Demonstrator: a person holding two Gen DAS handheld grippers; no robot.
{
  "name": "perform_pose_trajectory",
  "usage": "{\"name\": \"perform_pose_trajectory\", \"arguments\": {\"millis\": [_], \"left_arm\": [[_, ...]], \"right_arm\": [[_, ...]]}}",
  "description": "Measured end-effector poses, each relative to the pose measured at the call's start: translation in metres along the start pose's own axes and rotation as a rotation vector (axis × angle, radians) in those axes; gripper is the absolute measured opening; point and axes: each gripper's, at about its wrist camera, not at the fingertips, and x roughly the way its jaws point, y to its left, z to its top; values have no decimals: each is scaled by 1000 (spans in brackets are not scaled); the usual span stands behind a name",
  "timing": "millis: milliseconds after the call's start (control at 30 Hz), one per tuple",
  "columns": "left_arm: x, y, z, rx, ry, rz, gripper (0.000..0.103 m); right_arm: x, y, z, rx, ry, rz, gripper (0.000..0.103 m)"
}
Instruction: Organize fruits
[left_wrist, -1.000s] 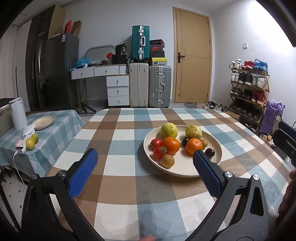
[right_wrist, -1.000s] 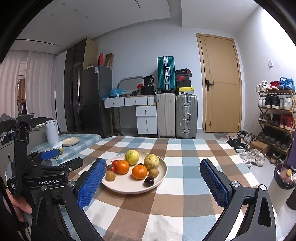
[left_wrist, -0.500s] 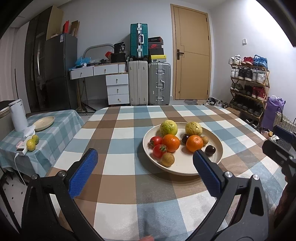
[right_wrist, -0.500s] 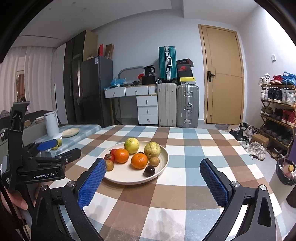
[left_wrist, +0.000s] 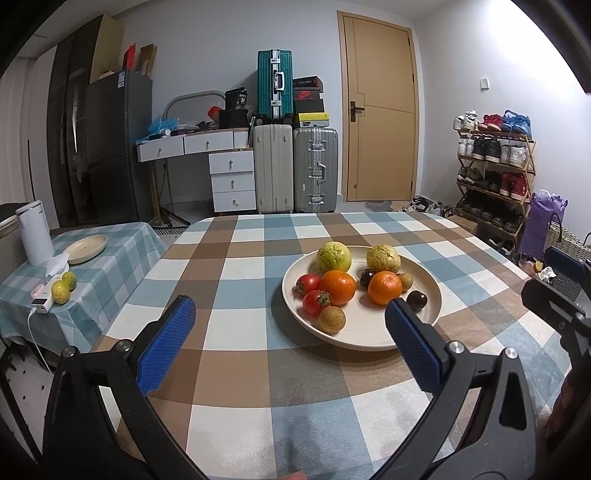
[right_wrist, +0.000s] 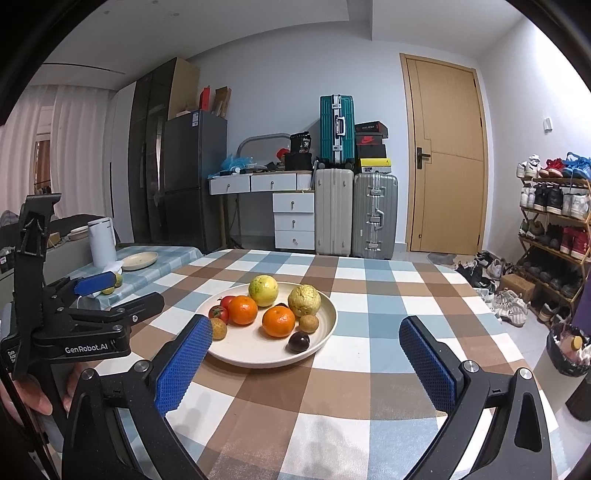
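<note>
Checked in blue, brown and white, the tablecloth-covered table (left_wrist: 236, 280) fills the foreground of both wrist views, with 3 suitcases, a white drawer unit and a wooden door (left_wrist: 380, 125) against the far wall.

A shallow cream round plate (left_wrist: 430, 284) sits on the cloth and holds all the fruit: 2 yellow-green guavas (left_wrist: 333, 256) at the back, 2 oranges (left_wrist: 338, 287) in the middle, 2 red tomatoes (left_wrist: 314, 302) at the left, small brown round fruits and a dark purple fruit (left_wrist: 416, 300) near the right rim.

The left gripper (left_wrist: 288, 332) hovers over the near edge of the table, its blue-padded fingers (left_wrist: 168, 347) spread wide with nothing between them; the right-hand pad overlaps the plate's near rim in the picture. The right gripper (right_wrist: 304, 362) is likewise wide apart and empty, with the plate just ahead of its left finger.

Compared with 1 second ago, the plate appears lower and slightly nearer in both views, and the fruit has not shifted on it. In the right wrist view the left gripper's black body sits closer to the plate than before. Both pairs of fingers keep the same wide spread.

On a smaller checked side table (left_wrist: 110, 258) at the left stand a white kettle (left_wrist: 35, 236), a second empty cream plate (left_wrist: 86, 248) and 2 small citrus fruits (left_wrist: 64, 286).
</note>
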Motion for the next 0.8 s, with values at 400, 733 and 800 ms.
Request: {"name": "perform_pose_trajectory", "arguments": {"millis": [400,733,800], "left_arm": [[-2,1,1,-3,-3,-2,103],[-2,1,2,-6,0,5,103],[-3,2,2,-5,1,2,103]], "right_arm": [[0,0,0,0,0,0,103],[0,0,0,0,0,0,103],[0,0,0,0,0,0,103]]}}
